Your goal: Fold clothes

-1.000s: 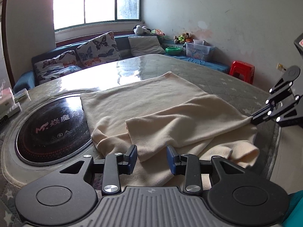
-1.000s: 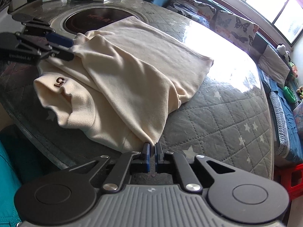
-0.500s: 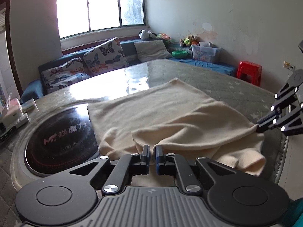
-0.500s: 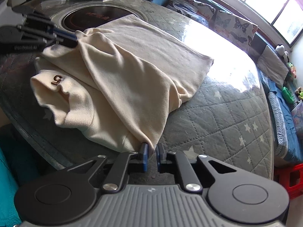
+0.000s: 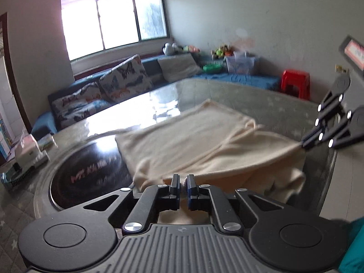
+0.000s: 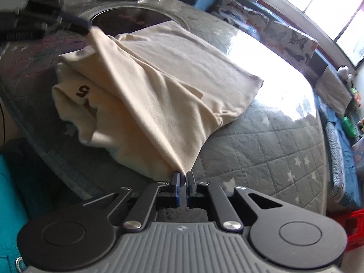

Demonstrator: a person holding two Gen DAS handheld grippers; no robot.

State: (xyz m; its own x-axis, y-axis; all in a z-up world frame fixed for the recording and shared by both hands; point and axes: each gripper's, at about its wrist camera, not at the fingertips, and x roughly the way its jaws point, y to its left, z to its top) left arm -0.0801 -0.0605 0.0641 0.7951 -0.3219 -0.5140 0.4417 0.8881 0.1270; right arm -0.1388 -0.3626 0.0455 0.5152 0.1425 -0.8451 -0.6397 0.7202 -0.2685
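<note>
Across the middle of both frames, the cream garment (image 6: 163, 86) lies on the quilted table (image 6: 261, 150), partly doubled over. Left gripper (image 5: 183, 181) and right gripper (image 6: 181, 178) are each pinched shut on a corner of its raised top layer, stretched taut between them. Mid-fold, I'd judge; laying down and smoothing remain.

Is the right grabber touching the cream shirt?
Touching. The right wrist view shows the right gripper with its jaws pinched shut on a corner of the cream shirt.
</note>
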